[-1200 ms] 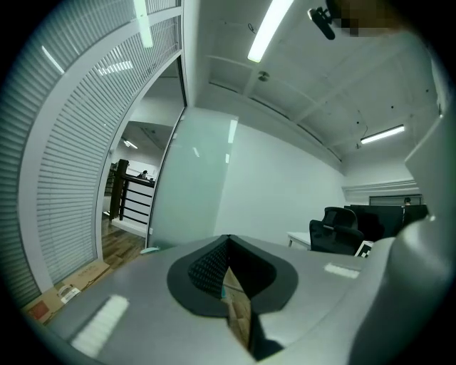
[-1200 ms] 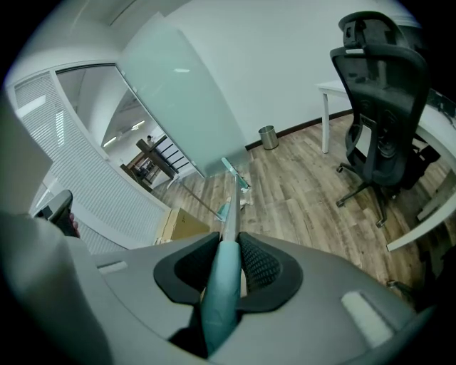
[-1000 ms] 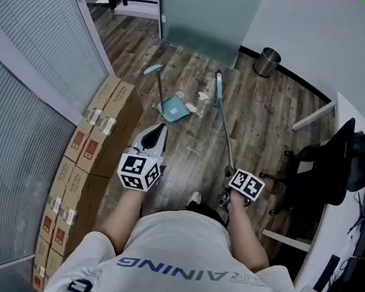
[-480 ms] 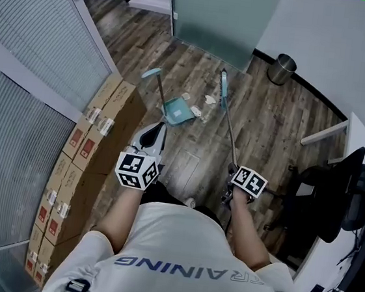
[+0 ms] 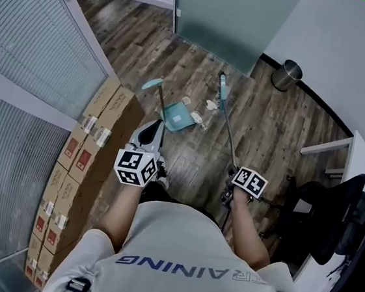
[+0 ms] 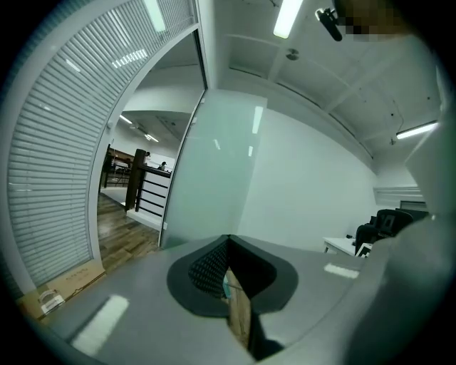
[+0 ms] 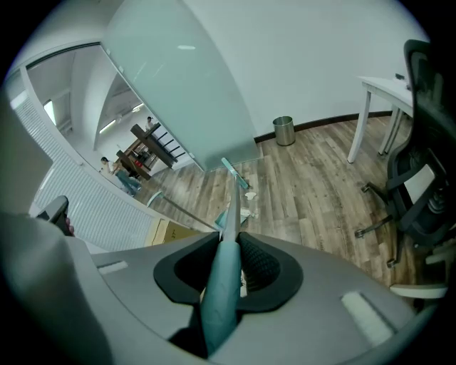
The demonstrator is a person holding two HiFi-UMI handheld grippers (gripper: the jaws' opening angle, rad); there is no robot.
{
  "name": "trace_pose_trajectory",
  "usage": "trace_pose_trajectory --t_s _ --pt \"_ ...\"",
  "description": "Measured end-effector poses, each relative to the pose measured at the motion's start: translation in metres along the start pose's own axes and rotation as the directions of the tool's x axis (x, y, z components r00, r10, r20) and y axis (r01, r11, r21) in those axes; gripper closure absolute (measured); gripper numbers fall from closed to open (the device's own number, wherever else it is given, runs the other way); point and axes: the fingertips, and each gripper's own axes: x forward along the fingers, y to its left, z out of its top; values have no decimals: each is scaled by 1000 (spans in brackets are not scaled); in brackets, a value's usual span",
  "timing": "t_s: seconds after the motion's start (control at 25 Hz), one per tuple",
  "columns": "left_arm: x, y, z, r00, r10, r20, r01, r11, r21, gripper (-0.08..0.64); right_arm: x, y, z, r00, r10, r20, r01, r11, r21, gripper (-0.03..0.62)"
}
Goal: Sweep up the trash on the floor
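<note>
Plainly, the right gripper (image 7: 231, 242) is clamped on the broom (image 7: 229, 199), high on its teal handle. In the head view the rod runs off toward 11 o'clock, with its head down on the floor (image 5: 263, 131). The left gripper (image 6: 228, 269) has its jaws pressed together with nothing in them. The scraps (image 5: 209, 104) lie at 7 o'clock of the broom head and at 2 o'clock of the dustpan (image 5: 176, 116). The dustpan stands alone with its handle up.

The broom looks light and stiff. Its smooth rod may twist between the pads, and a hold this high gives reach but little leverage, so short strokes should suit it. The scraps look like crumpled paper, which is likely to skitter. The dustpan seems to be light plastic and is best taken by the teal grip at its handle's top.

Against a second ago, the bin (image 5: 287, 75) sits further toward 2 o'clock and the chair (image 5: 331, 218) has slid toward the edge of the view. Broom, scraps and dustpan keep their layout, and both grippers remain as they were.
</note>
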Motion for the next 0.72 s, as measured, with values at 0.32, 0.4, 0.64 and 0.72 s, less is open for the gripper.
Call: trace_pose_trajectory --t_s 0.32,0.4,0.64,0.72 --pt "70 86 24 999 -16 -50 14 999 -36 558 45 65 61 1000 -18 4 18 1000 19 488" --pt "85 104 28 998 -16 -60 14 999 -46 558 56 79 74 1000 -16 8 15 1000 24 488" --pt "115 146 35 996 0 -91 -3 999 -33 558 84 105 100 1000 -11 6 11 999 37 488" --pt "122 157 32 994 19 -108 -23 999 -43 558 94 108 108 1000 -13 -7 13 1000 27 488"
